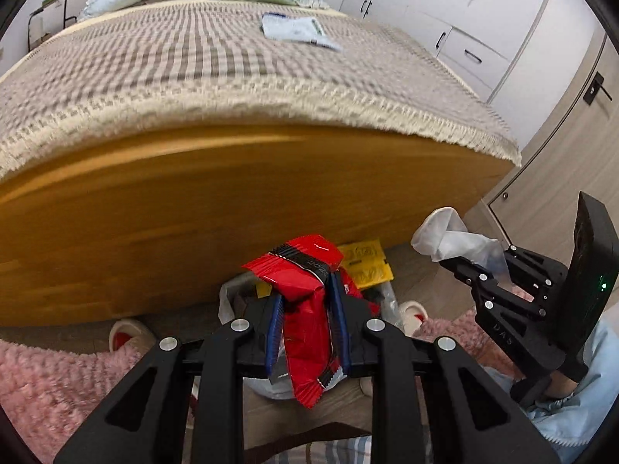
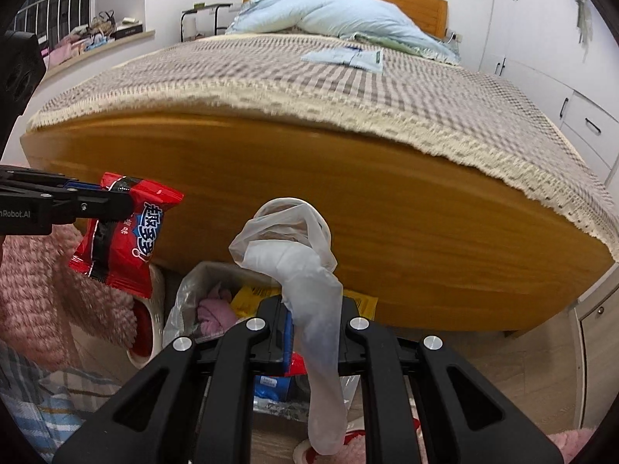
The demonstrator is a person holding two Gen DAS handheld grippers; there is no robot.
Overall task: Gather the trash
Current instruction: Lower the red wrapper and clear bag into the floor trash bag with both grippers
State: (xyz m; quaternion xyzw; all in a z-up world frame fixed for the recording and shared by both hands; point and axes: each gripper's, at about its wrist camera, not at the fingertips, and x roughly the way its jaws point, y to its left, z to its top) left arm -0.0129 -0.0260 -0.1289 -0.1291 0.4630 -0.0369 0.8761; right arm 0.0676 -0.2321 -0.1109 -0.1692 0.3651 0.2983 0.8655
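Observation:
My left gripper (image 1: 305, 294) is shut on a crumpled red snack wrapper (image 1: 305, 270), pinched between its blue pads. It hangs over an open clear trash bag (image 1: 232, 297) on the floor, which holds a yellow packet (image 1: 365, 265). My right gripper (image 2: 315, 309) is shut on the bag's white plastic handle (image 2: 294, 255), holding it up in front of the bed's footboard. In the right wrist view the left gripper (image 2: 120, 203) comes in from the left with the red wrapper (image 2: 127, 239) dangling beside the bag's mouth (image 2: 193, 294). The right gripper (image 1: 452, 265) shows at right in the left wrist view.
A wooden bed footboard (image 1: 232, 201) stands right behind the bag, under a checked blanket (image 1: 174, 65). A pale blue packet (image 2: 344, 56) lies on the bed. Pink rug (image 1: 58, 379) and red-and-white slippers (image 1: 127, 334) flank the bag. White wardrobes (image 1: 464, 19) line the right.

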